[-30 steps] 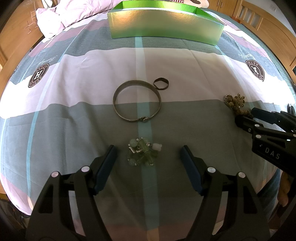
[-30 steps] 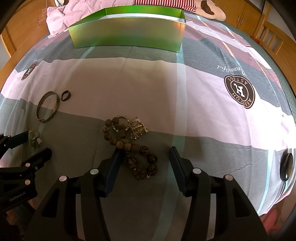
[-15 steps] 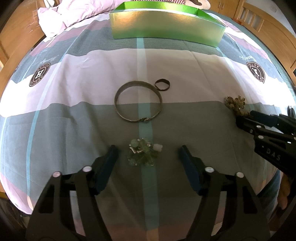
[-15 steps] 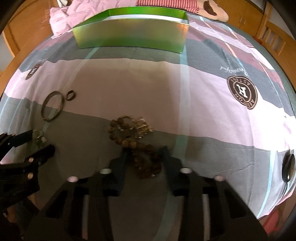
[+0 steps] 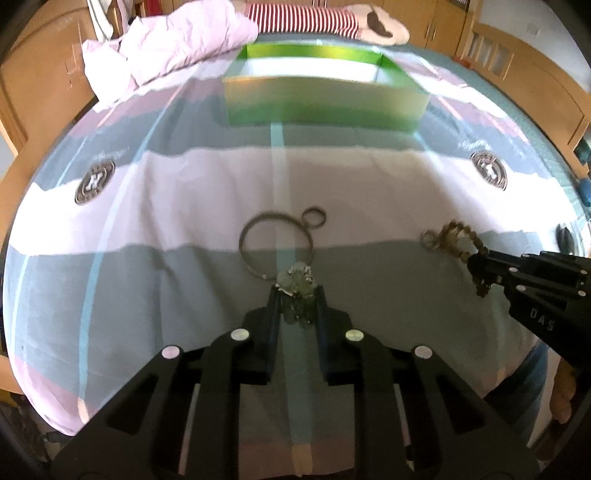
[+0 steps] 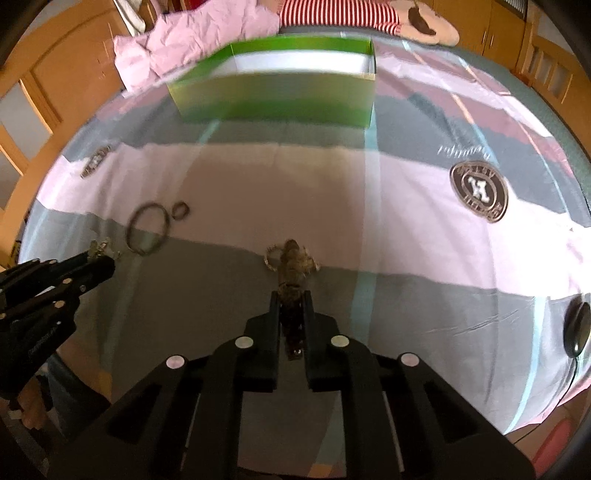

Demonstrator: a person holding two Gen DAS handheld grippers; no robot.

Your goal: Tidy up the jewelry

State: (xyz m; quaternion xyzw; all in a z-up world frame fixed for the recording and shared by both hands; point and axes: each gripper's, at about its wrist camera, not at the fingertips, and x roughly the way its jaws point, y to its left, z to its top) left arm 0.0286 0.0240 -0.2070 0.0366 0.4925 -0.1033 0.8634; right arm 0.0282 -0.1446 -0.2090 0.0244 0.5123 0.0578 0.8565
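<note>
My left gripper (image 5: 297, 291) has its jaws closing, and its pads press on a cluster of pale green beads (image 5: 295, 280), raised off the striped bedspread (image 5: 184, 280). My right gripper (image 6: 291, 295) is shut on a brown bead bracelet (image 6: 293, 264), whose free end hangs in front of the fingers. Each gripper shows in the other view: the right gripper (image 5: 476, 264) with its beads (image 5: 448, 236), the left gripper (image 6: 105, 264) with its green beads (image 6: 101, 247). A metal bangle (image 5: 241, 242) and a small dark ring (image 5: 303, 218) lie between them. An open green box (image 5: 321, 99) stands at the far side.
A pink duvet (image 5: 166, 40) and a striped plush toy (image 5: 306, 16) lie behind the box. Wooden bed frame and cabinets surround the bed. A black corded object (image 6: 576, 328) rests near the right edge. A person's hand (image 5: 561, 398) shows low on the right.
Both grippers went from open around their pieces to closed on them, then rose. The green beads and the brown bracelet have left the bedspread. The bangle and ring stay put.
</note>
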